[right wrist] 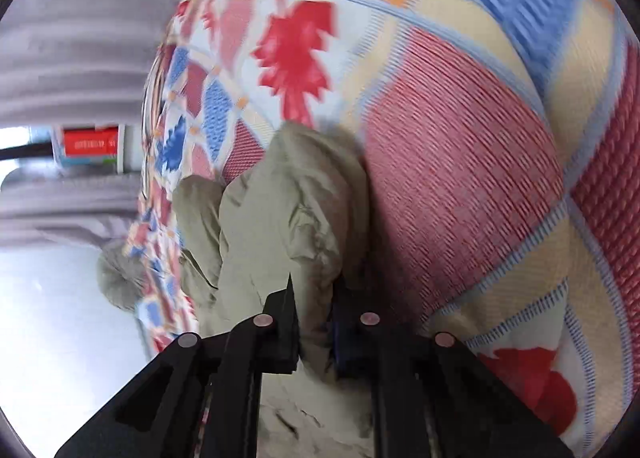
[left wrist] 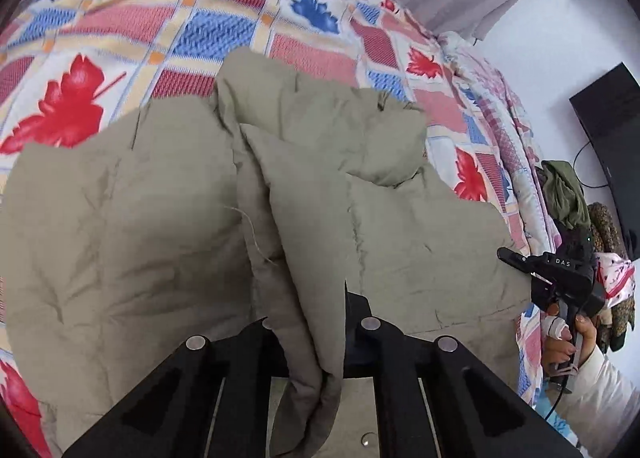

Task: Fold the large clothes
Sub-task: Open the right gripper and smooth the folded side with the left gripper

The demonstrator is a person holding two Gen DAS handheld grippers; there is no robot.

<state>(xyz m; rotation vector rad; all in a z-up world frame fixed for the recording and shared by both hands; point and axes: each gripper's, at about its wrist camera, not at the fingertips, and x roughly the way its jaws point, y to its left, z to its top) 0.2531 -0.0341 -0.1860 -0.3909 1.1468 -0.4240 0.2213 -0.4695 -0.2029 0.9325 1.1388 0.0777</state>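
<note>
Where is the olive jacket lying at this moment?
The olive jacket lies spread on the patterned bedsheet, filling the left wrist view; the left gripper and the right gripper each pinch an edge of it.

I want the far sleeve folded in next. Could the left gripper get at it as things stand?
Probably not yet: the left gripper is shut on a fold of the jacket, so it must let go first. Nothing lies on the sleeve.

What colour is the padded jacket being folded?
Khaki-beige padded jacket; clearest in the left wrist view.
</note>
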